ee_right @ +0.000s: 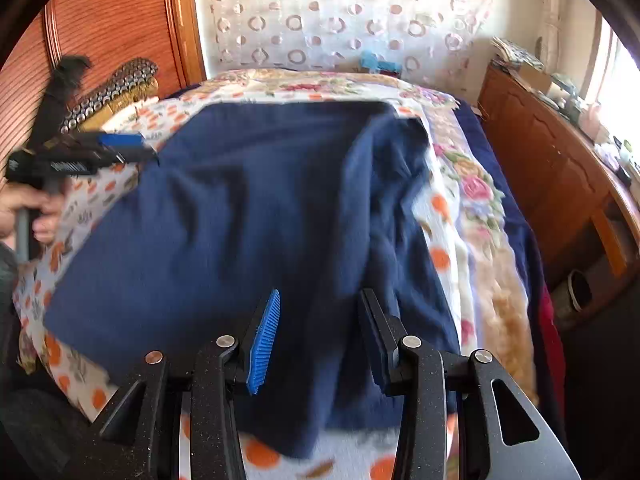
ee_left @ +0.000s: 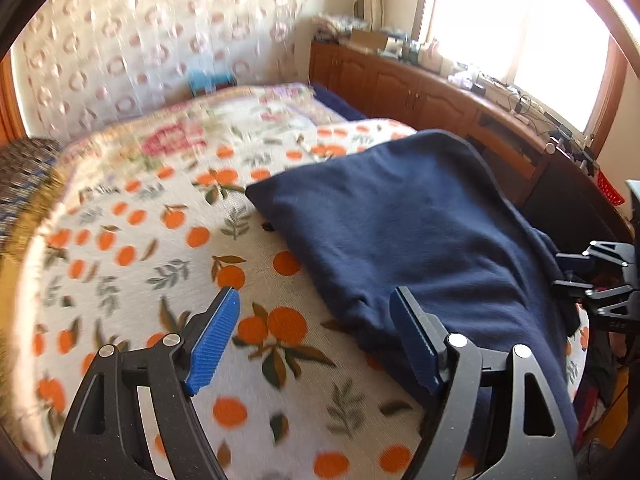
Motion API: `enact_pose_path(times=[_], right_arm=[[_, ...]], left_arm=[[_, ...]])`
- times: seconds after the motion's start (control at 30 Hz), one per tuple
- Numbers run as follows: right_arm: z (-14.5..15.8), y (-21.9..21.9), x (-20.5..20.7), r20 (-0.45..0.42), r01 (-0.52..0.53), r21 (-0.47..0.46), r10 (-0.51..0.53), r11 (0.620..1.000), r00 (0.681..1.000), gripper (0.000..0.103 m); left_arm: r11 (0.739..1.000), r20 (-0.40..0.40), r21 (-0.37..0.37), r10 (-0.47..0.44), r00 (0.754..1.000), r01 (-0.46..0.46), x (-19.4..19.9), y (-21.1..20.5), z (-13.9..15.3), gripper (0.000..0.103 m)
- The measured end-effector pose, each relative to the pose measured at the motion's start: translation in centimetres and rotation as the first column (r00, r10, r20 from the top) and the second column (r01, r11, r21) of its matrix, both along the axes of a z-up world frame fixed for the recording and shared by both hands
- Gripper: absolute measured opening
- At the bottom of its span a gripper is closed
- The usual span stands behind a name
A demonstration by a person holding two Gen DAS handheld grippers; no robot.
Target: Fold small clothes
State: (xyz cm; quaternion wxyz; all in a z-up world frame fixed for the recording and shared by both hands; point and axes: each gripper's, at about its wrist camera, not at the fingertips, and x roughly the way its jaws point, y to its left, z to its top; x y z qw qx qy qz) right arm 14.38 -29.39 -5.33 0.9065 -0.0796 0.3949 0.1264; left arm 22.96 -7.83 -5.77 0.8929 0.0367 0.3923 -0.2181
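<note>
- On the bed, we see a navy garment (ee_left: 404, 220) lying over a blanket printed with oranges (ee_left: 132, 248), with a flowered quilt (ee_right: 476, 192) beneath that blanket toward the far end.
- From the left wrist view, the garment covers the right part of the blanket; its near edge runs down past the right finger of our left gripper (ee_left: 316, 332).
- Our left gripper stands wide apart with nothing between its blue pads (ee_left: 212, 344); only the printed blanket shows in the gap, and the garment's edge lies behind the right finger.
- From the right wrist view, the garment fills the middle of the picture, broad and mostly flat, with a fold or ridge running down its right side.
- Our right gripper (ee_right: 320, 332) hovers over the near part of the garment, its jaws parted by a moderate gap; the dark cloth shows in the gap, but the pads do not press on it.
- Far left in that view, the left gripper appears beside the garment's far corner, carried by a hand (ee_right: 32, 212) on its handle.
- A wooden cabinet (ee_left: 404, 84) runs along the bed under a bright window (ee_left: 520, 28), and a patterned curtain (ee_right: 340, 12) hangs behind the bed.
</note>
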Motion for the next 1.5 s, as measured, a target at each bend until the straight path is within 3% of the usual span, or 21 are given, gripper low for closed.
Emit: enact_pose_path(times=[0.13, 0.3, 0.33, 0.37, 0.47, 0.63, 0.73, 0.87, 0.93, 1.1, 1.2, 1.27, 1.5], right_arm=[[-0.8, -0.1, -0.7, -0.014, 0.017, 0.026, -0.017, 1.000, 1.000, 0.042], [-0.9, 0.3, -1.4, 0.020, 0.002, -0.009, -0.002, 1.000, 1.000, 0.042], [-0.9, 0.3, -1.6, 0.030, -0.008, -0.009, 0.008, 1.000, 1.000, 0.036], [-1.1, 0.3, -1.9, 0.041, -0.019, -0.008, 0.019, 1.000, 0.999, 0.004], [-0.5, -0.3, -2.5, 0.091, -0.024, -0.001, 0.024, 1.000, 0.996, 0.003], [1.9, -4.5, -4.4, 0.187, 0.046, 0.114, -0.067, 0.992, 0.980, 0.003], [0.7, -5.8, -3.9, 0.108, 0.051, 0.173, -0.070, 0.984, 0.992, 0.003], [-2.4, -4.3, -3.6, 0.051, 0.059, 0.092, -0.064, 0.994, 0.997, 0.003], [-2.5, -4.4, -3.5, 0.059, 0.073, 0.107, -0.080, 0.992, 0.995, 0.003], [-1.7, -4.9, -3.6, 0.101, 0.116, 0.110, -0.127, 0.987, 0.987, 0.012], [-1.8, -5.3, -3.4, 0.092, 0.147, 0.109, -0.157, 0.983, 0.983, 0.032], [-2.3, -5.4, -3.3, 0.084, 0.163, 0.111, -0.173, 0.980, 0.981, 0.051], [-2.4, -5.9, -2.6, 0.056, 0.161, 0.159, -0.172, 0.974, 0.984, 0.057]], left_arm=[[1.000, 0.027, -0.011, -0.010, 1.000, 0.010, -4.0, -0.2, 0.8, 0.078], [0.999, 0.014, -0.030, -0.036, 0.999, 0.037, -7.6, -0.8, 0.6, 0.078], [0.999, 0.013, -0.026, -0.038, 0.999, 0.039, -8.6, -0.9, 0.5, 0.078], [0.999, 0.012, -0.021, -0.038, 0.999, 0.038, -9.0, -1.2, 0.5, 0.078], [0.999, 0.010, -0.010, -0.036, 0.999, 0.036, -10.6, -1.6, 0.4, 0.078], [0.999, 0.007, -0.044, -0.030, 1.000, 0.030, -12.3, -1.4, 0.7, 0.078], [0.998, -0.012, -0.054, -0.040, 0.999, 0.039, -11.8, -1.7, 0.5, 0.078], [0.996, -0.023, -0.072, -0.051, 0.998, 0.050, -11.3, -2.5, 0.2, 0.078], [0.995, -0.044, -0.085, -0.061, 0.997, 0.058, -11.0, -3.1, -0.3, 0.078], [0.994, -0.078, -0.089, -0.076, 0.994, 0.069, -11.3, -4.3, -1.6, 0.078], [0.993, -0.101, -0.097, -0.081, 0.992, 0.071, -11.2, -4.7, -2.4, 0.078], [0.993, -0.111, -0.093, -0.088, 0.990, 0.077, -11.2, -5.1, -2.8, 0.075], [0.993, -0.111, -0.078, -0.101, 0.989, 0.093, -11.4, -6.3, -3.2, 0.070]])
